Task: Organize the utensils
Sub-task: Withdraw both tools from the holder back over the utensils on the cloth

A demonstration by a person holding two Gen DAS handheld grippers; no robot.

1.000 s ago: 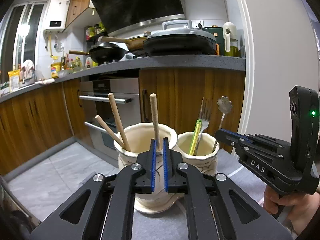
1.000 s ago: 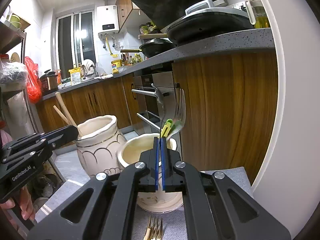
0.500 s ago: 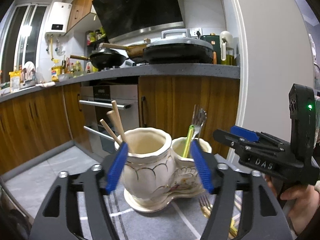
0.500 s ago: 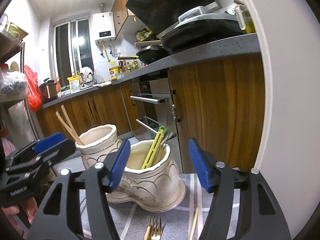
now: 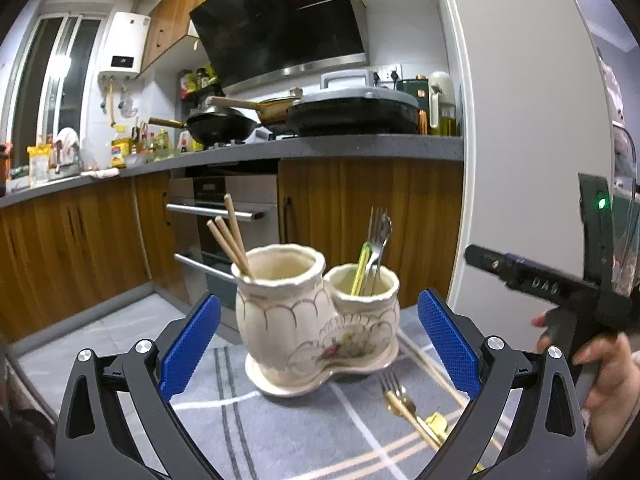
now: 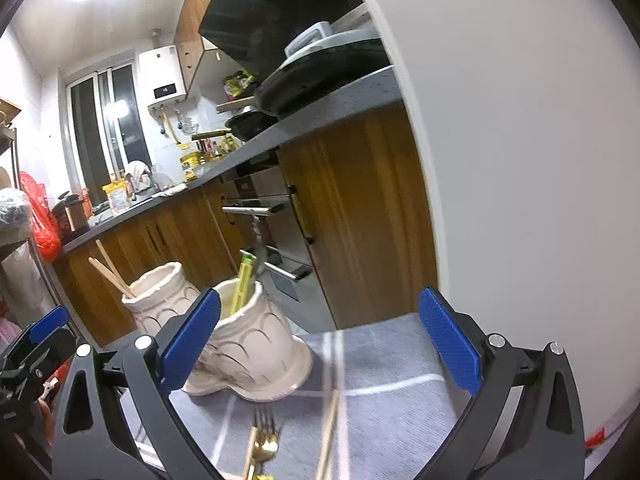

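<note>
— What's left to pick up?
— A gold fork and a chopstick, flat on the cloth just before the ceramic holder.
— Your fingers?
— Left gripper and right gripper both spread, empty. Fork's thin, slick, stiff; I'd pinch mid-handle.

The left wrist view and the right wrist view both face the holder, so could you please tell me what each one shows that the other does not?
Only the left wrist view shows the silver fork standing in the smaller cup, and the hand holding the right tool.

Only the right wrist view shows the red bag on the far left.

Both show the cream two-cup holder on the grey cloth, wooden chopsticks in its taller cup, a green utensil in the smaller cup, and a gold fork lying on the cloth.
</note>
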